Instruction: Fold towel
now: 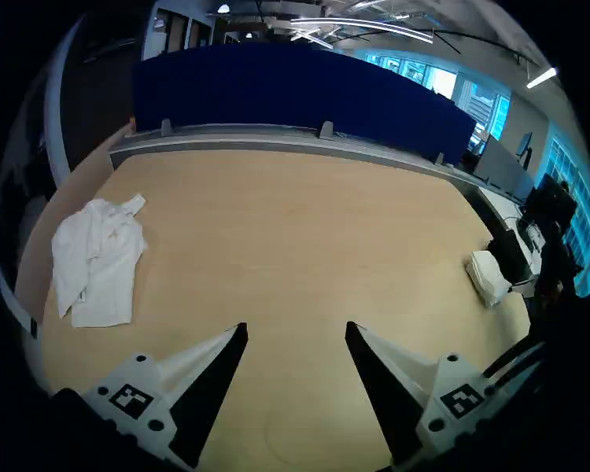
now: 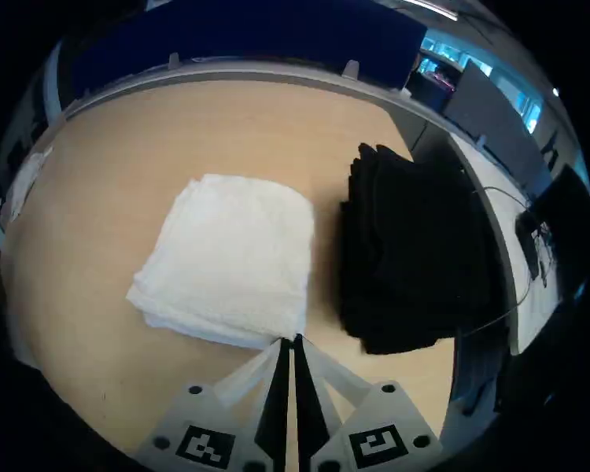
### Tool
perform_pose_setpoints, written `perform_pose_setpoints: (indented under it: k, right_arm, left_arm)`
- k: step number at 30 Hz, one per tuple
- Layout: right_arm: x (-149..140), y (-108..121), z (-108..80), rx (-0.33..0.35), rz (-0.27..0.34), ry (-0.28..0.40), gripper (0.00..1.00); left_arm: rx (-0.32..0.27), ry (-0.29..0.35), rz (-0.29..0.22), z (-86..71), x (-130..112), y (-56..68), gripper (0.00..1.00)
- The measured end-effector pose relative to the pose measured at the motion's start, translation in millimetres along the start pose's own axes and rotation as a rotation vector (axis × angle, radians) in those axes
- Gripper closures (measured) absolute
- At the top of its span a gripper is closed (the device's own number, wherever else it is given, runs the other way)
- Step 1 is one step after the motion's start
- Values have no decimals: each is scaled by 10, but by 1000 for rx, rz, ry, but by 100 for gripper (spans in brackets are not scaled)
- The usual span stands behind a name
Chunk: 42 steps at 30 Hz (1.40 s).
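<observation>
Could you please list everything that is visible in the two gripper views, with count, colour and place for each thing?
table: one, light wood, under everything
crumpled towel: one, white, lying unfolded at the left of the table in the left gripper view
folded towel pile: one, white, on the table just ahead of the right gripper
black cloth pile: one, black, folded, close beside the white pile on its right
partition: one, dark blue, along the far edge of the table
left gripper: one, white and black fingers, open, above bare table
right gripper: one, white and black fingers, shut, tips at the near edge of the folded towel pile
</observation>
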State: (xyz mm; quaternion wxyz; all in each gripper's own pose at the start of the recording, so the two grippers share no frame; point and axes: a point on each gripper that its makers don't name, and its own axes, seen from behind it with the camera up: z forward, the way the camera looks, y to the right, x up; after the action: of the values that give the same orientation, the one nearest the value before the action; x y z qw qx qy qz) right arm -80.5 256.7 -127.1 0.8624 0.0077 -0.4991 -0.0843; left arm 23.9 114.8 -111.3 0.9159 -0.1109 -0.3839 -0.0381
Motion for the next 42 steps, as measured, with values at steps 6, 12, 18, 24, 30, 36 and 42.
perform_pose_setpoints:
  k: [6,12,18,24,30,36,42]
  right_arm:
    - [-61,27,104,-31,4,-18,96]
    - [-68,37,96,-52,26,-8,85]
    - [-96,39,5,-60,47,8,52]
    - [-92,-17,-95,-58,61,37,19]
    - [-41,-125,-187,-47,83,73,0]
    - [58,-220,-310,-49,92,114,0]
    - [269,-375,-467,-44,98,189,0]
  left_arm:
    - [-4,-2,-2,25,-42,12,8]
    - [-15,-3,-5,22,-56,28,8]
    - [-16,0,-5,1,-32,-5,8]
    - [-20,5,-7,-20,7,-26,8]
    - [-26,13,-2,-37,25,-19,8]
    - [-34,24,0,-37,44,-39,8]
    - [-40,49,2,-34,110,-64,8]
